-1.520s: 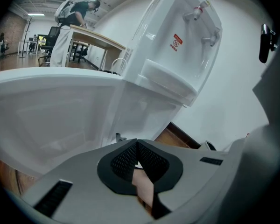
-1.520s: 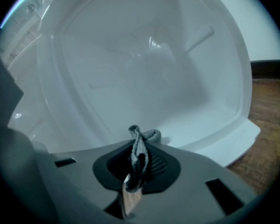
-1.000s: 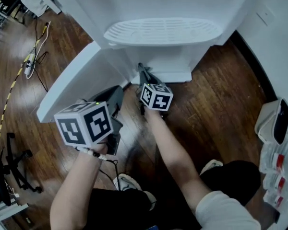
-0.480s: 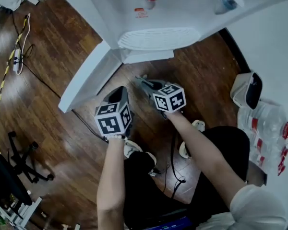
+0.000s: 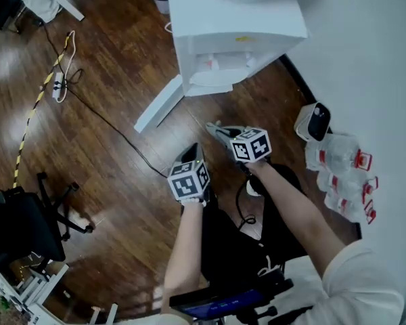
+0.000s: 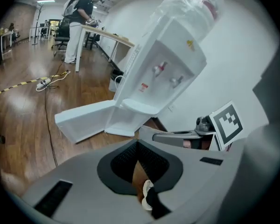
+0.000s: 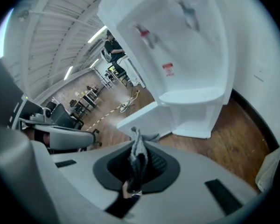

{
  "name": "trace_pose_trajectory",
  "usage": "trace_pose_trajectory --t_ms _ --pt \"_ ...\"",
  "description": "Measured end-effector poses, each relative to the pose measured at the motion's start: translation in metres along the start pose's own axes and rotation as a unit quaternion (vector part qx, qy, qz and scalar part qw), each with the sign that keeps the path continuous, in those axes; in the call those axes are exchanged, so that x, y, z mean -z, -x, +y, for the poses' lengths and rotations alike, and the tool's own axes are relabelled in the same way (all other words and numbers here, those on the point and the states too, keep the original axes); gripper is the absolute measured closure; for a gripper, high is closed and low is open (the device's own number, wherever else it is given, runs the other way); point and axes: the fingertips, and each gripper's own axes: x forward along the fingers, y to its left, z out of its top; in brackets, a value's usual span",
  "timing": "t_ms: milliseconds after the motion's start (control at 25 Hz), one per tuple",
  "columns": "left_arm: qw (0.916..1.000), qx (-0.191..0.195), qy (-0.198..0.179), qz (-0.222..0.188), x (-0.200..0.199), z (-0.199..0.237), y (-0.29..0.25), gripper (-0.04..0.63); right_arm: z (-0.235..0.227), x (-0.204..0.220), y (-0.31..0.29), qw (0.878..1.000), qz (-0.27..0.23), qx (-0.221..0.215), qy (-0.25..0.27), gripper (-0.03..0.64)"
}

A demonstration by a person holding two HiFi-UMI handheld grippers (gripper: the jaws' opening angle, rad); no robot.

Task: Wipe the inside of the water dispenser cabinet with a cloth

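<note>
The white water dispenser (image 5: 230, 32) stands by the wall with its lower cabinet door (image 5: 159, 103) swung open to the left. Both grippers are held well back from it, above the wooden floor. My right gripper (image 5: 216, 128) is shut on a grey cloth (image 7: 138, 153), which sticks up in a crumpled strip between its jaws. My left gripper (image 5: 189, 154) sits just left of it, shut with nothing in it. In the left gripper view the dispenser (image 6: 163, 73) and its door (image 6: 84, 120) lie ahead, and the right gripper (image 6: 177, 136) shows beside it.
A pack of water bottles (image 5: 345, 171) and a small white bin (image 5: 313, 122) sit by the right wall. A power strip with cables (image 5: 57, 87) lies on the floor at left, near a black office chair (image 5: 27, 229). A person (image 6: 81, 22) stands at a far table.
Both grippers have drawn back from the cabinet opening toward my body. The head view has risen, so the dispenser looks smaller and farther away.
</note>
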Motion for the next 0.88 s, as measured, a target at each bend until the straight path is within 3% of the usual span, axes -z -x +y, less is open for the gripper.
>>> trace_pose_trajectory --t_ms 80,200,440,640,880 --pt "1.0 0.004 -0.001 -0.007 -0.015 -0.024 0.039 0.604 0.031 -0.013 0.039 1.0 -0.001 -0.006 0.005 0.578" --pt "0.9994 0.005 -0.023 -0.025 -0.042 -0.063 0.089 0.604 0.08 -0.049 0.096 0.997 -0.042 -0.069 0.001 0.578" --pt "0.9922 0.034 -0.067 -0.1 -0.072 -0.178 0.177 0.603 0.136 -0.094 0.246 0.974 -0.158 -0.145 0.075 0.578" --pt "0.9812 0.018 -0.076 -0.177 -0.055 -0.288 0.229 0.604 0.123 -0.091 0.39 0.953 -0.233 -0.163 0.101 0.58" --pt "0.9715 0.008 -0.045 -0.232 -0.004 -0.408 0.259 0.603 0.077 -0.063 0.53 0.946 -0.251 -0.143 0.145 0.58"
